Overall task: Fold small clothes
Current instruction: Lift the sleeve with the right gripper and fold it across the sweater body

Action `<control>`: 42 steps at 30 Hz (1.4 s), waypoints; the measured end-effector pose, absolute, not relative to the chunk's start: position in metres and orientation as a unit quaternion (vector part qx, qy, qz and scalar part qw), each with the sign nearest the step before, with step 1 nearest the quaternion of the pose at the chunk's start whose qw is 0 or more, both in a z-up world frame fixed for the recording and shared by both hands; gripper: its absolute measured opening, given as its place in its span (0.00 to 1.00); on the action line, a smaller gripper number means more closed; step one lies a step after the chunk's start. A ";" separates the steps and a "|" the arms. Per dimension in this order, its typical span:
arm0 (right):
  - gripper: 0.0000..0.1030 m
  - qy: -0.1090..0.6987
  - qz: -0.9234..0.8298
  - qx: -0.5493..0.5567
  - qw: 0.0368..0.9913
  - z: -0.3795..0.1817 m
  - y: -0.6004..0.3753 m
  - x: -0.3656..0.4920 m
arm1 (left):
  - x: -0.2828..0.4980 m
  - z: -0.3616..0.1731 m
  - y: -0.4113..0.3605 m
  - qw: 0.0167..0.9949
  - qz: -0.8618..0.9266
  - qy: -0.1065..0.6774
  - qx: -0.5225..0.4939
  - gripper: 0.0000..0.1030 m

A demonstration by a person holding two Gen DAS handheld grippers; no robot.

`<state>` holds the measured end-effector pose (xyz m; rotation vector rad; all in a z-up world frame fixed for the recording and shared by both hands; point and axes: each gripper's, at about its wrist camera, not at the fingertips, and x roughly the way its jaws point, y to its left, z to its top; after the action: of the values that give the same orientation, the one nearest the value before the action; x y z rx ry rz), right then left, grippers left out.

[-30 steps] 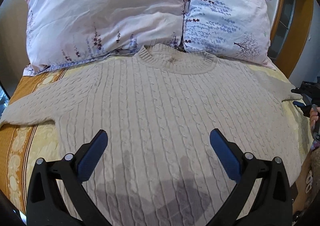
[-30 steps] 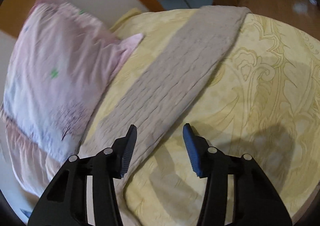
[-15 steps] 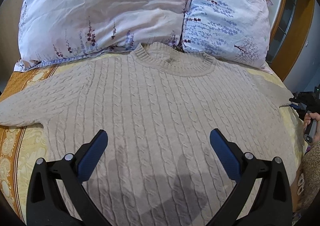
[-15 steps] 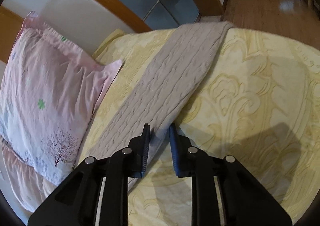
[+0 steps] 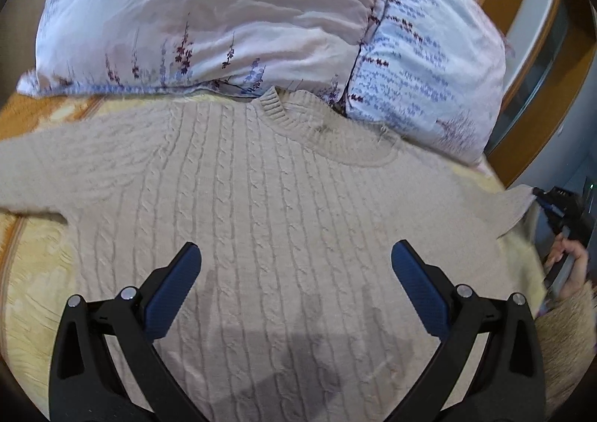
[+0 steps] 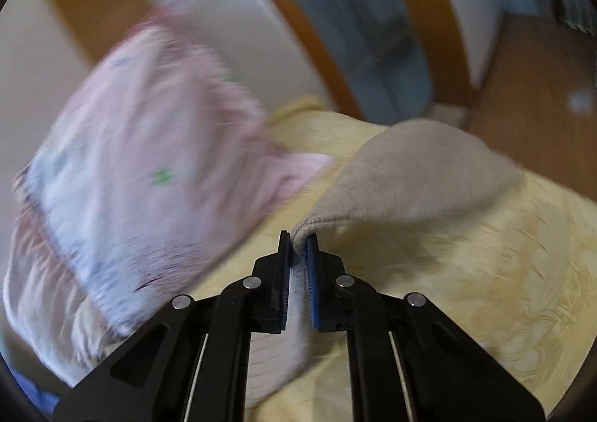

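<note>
Handling: you are working a thick cable-knit sweater [image 5: 283,220], soft and limp, heavier than a thin shirt; expect it to sag and drag on the bedspread rather than keep any shape.
Where it lies: the sweater is spread front-up on the bed [image 6: 485,291], its ribbed collar [image 5: 335,131] just below the two pillows [image 5: 231,19], its sleeves out to either side.
Right fingers: your right gripper [image 6: 297,265] has just been closing, and its fingers [image 6: 312,272] now pinch the edge of the right sleeve [image 6: 418,175], which is raised off the bedspread and arches away from the pads.
Left fingers: your left gripper [image 5: 294,284] hangs above the lower body of the sweater with its fingers [image 5: 171,287] spread wide and nothing between them.
Grip: the knit is bulky and compresses, so the pinch probably holds well; a bite this near the edge may stretch the knit if you pull hard.
Where to take hold: for the sleeve, the edge you have is good; for the body, take the side seam or the hem with the left fingers, grabbing both layers.
Risk: dragging the sleeve across may tug the shoulder and skew the collar, so lift it and lay it over.
Blur: the right wrist view is smeared, so the depth of the bite cannot be told.
</note>
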<state>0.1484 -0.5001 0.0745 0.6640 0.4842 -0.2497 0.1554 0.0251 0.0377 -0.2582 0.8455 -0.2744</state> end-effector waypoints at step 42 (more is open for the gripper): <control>0.09 0.298 0.059 0.278 0.911 0.077 -0.324 0.178 | 0.180 0.039 0.060 0.860 -0.179 0.416 -0.235 0.98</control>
<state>0.1784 -0.3244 0.0767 0.5740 0.6142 0.1214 0.1795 0.0598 0.0392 -0.4926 0.8730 -0.3749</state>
